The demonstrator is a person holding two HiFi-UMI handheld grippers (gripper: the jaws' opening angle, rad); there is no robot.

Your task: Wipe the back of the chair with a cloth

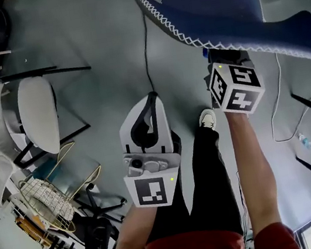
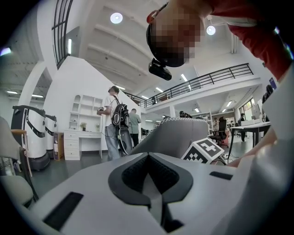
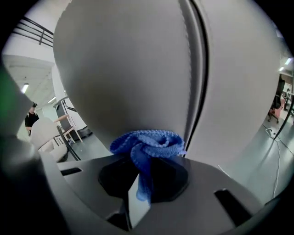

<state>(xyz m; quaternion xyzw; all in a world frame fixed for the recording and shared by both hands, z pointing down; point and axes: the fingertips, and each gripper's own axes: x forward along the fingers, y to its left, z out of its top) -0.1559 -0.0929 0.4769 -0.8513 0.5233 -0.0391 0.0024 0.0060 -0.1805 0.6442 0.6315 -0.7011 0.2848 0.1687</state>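
Your right gripper (image 3: 138,183) has its jaws pinched on the bunched blue knitted cloth (image 3: 148,143); the bunch touches the smooth back of the grey-blue upholstered chair (image 3: 128,69), just beside the dark vertical seam (image 3: 203,69); in the head view this gripper sits under the chair's white-stitched edge (image 1: 171,26). Your left gripper (image 2: 149,179) is empty, its jaws pressed together, apart from the chair. I judge that the wiping step is in hand; to do it well, press the cloth flat so that fabric, not the jaw tips, meets the back; make long overlapping strokes from the seam toward the stitched edge; do not loosen the pinch, because only a small tail of cloth lies between the jaws.
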